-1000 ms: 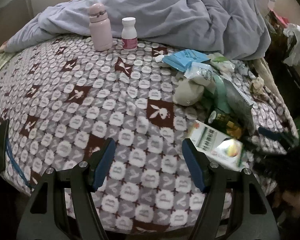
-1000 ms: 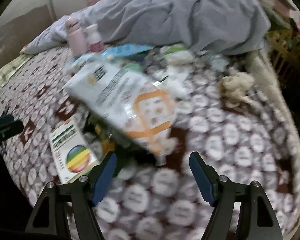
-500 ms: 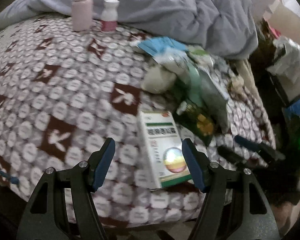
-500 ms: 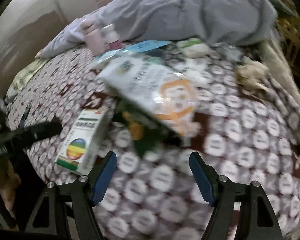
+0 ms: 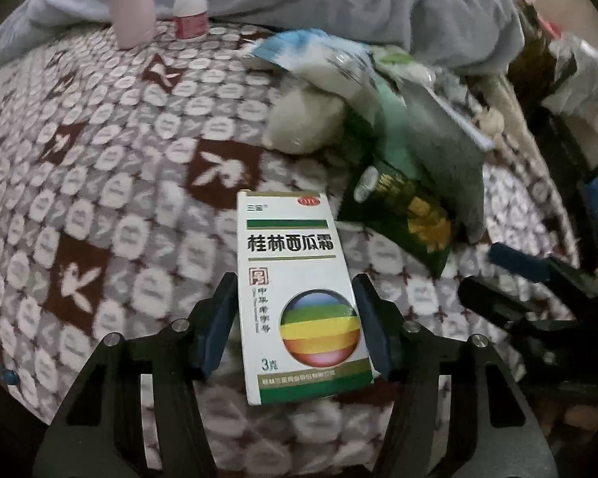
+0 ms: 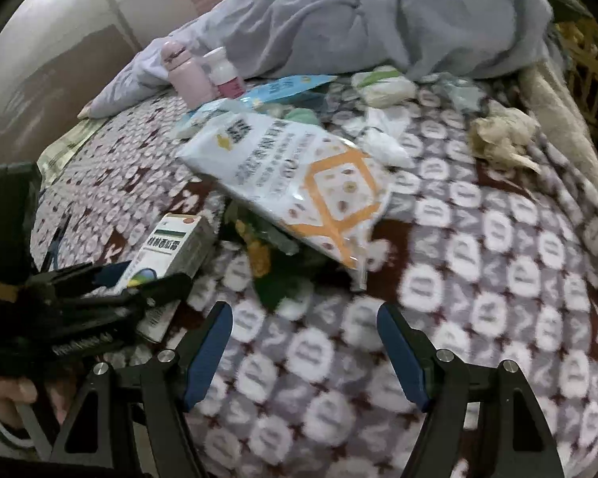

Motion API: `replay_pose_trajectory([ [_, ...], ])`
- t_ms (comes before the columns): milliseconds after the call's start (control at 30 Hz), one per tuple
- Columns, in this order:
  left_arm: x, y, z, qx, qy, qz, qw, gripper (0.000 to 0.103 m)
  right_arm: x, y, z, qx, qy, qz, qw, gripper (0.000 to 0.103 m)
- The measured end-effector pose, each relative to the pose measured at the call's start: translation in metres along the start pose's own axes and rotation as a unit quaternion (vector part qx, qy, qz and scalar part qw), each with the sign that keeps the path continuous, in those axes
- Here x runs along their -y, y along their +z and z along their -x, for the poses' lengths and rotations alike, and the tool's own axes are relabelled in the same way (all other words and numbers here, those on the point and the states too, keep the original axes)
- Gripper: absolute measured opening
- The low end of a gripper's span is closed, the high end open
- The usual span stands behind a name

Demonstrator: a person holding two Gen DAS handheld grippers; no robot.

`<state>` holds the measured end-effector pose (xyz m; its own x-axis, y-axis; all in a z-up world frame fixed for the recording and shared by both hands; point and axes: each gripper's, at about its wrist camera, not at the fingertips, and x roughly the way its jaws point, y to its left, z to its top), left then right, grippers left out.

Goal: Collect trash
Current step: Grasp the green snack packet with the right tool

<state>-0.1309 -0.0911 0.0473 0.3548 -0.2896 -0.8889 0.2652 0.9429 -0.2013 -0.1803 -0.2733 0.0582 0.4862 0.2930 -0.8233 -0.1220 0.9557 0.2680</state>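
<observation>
- The left tool has its jaws astride the lower half of a white medicine box, which lies flat on the patterned bed blanket. The jaws have just been closing, with the box between them.
- Both pads sit just at the box's long edges; whether they press on it cannot be told.
- The right tool hangs with its jaws wide apart and nothing between them, over bare blanket near the bed's front edge.
- Just beyond the box lies a dark green snack packet, partly under a large white bag with an orange pattern.
- Farther back lie a blue wrapper and crumpled tissue.
- A pink bottle and a white pill bottle stand upright beside the grey duvet.
</observation>
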Motion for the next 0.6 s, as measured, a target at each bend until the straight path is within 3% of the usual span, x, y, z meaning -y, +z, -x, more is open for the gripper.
replay_pose_trajectory([
  [200,-0.022,0.002,0.028,0.033,0.022,-0.002,0.9992,0.056,-0.018,0.024,-0.022,0.014,-0.014,0.040,0.999,0.073],
  [300,-0.026,0.002,0.033,0.040,0.022,-0.002,0.9990,0.056,-0.025,0.040,-0.039,0.000,-0.036,0.064,0.997,0.073],
  [367,-0.026,0.003,0.033,0.043,0.021,-0.001,0.9989,0.056,-0.029,0.043,-0.046,-0.009,-0.025,0.074,0.997,0.072],
  [400,-0.025,0.003,0.034,0.045,0.018,-0.001,0.9988,0.056,-0.030,0.042,-0.048,-0.010,-0.021,0.074,0.997,0.056],
  [433,-0.023,0.003,0.034,0.045,0.015,-0.001,0.9989,0.056,-0.031,0.040,-0.049,-0.012,-0.022,0.075,0.997,0.031],
  [533,-0.015,0.004,0.036,0.049,0.007,-0.004,0.9988,0.055,-0.030,0.027,-0.042,-0.007,-0.015,0.069,0.997,0.020],
  [600,-0.006,0.003,0.040,0.054,0.002,-0.012,0.9985,0.055,-0.026,0.020,-0.029,0.001,0.000,0.054,0.999,0.017],
])
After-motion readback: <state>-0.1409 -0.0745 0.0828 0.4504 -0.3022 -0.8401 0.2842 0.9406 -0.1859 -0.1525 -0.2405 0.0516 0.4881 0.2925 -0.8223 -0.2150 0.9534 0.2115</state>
